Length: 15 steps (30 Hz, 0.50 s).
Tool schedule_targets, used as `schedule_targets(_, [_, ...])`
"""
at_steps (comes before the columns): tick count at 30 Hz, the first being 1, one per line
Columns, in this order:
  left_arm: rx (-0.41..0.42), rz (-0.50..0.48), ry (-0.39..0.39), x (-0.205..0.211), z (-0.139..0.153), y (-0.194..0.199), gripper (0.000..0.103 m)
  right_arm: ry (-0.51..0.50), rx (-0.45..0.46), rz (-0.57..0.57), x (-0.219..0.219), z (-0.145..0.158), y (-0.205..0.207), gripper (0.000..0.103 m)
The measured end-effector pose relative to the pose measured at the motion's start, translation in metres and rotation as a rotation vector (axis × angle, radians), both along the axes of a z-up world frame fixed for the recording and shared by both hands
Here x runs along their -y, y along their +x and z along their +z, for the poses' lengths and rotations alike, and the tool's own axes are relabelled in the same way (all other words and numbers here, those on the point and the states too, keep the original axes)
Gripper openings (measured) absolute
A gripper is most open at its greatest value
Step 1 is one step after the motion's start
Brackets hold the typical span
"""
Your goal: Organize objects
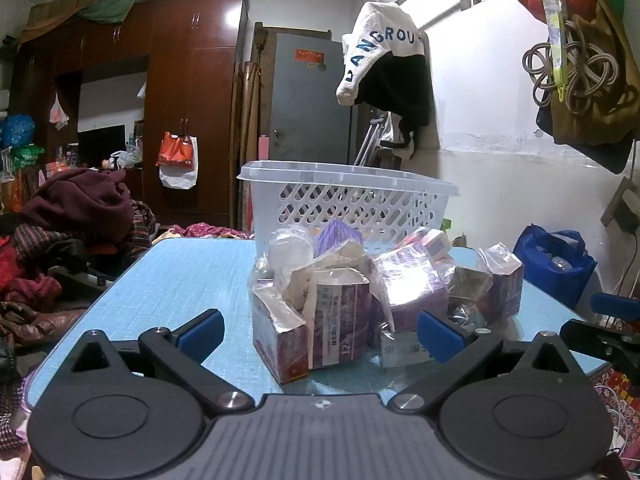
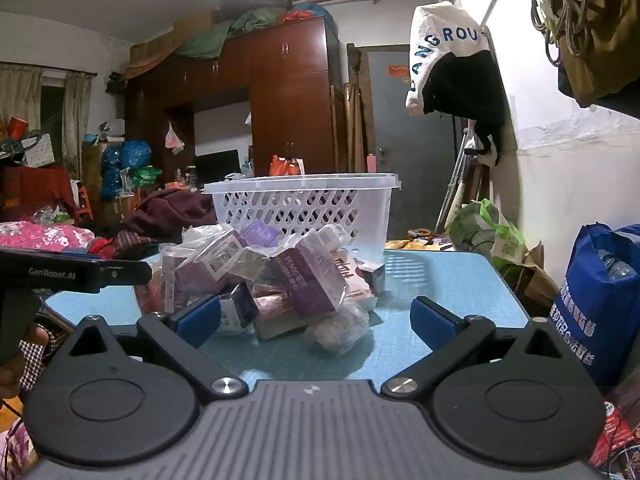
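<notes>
My left claw (image 1: 318, 334) is spread wide, gripping nothing, low over the blue worktop (image 1: 192, 276); my right claw (image 2: 316, 320) gapes just as wide, empty too. Right ahead sits the heap of purple boxes in clear plastic (image 1: 360, 292), and behind it, touching, the white lattice basket (image 1: 348, 196).

The table (image 1: 192, 276) is light blue with a fine grid. The basket (image 1: 352, 200) is translucent white, lattice-walled. The boxes (image 2: 308, 280) are mostly purple. Both grippers' pads (image 1: 200, 330) are blue.
</notes>
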<state>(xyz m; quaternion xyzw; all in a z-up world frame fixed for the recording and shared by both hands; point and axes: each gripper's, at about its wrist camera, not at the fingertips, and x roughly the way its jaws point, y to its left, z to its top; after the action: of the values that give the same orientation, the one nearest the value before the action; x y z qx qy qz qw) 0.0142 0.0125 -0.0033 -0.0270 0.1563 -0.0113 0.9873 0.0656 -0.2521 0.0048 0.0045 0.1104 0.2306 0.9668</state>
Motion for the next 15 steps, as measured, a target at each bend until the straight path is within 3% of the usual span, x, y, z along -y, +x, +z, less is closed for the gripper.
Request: schedule_targets(15, [-0.003, 0.005, -0.009, -0.0024, 0.0015, -0.0021, 0.103, 0.013, -0.008, 0.018, 0.0040, -0.0009, 0.0001, 0.103])
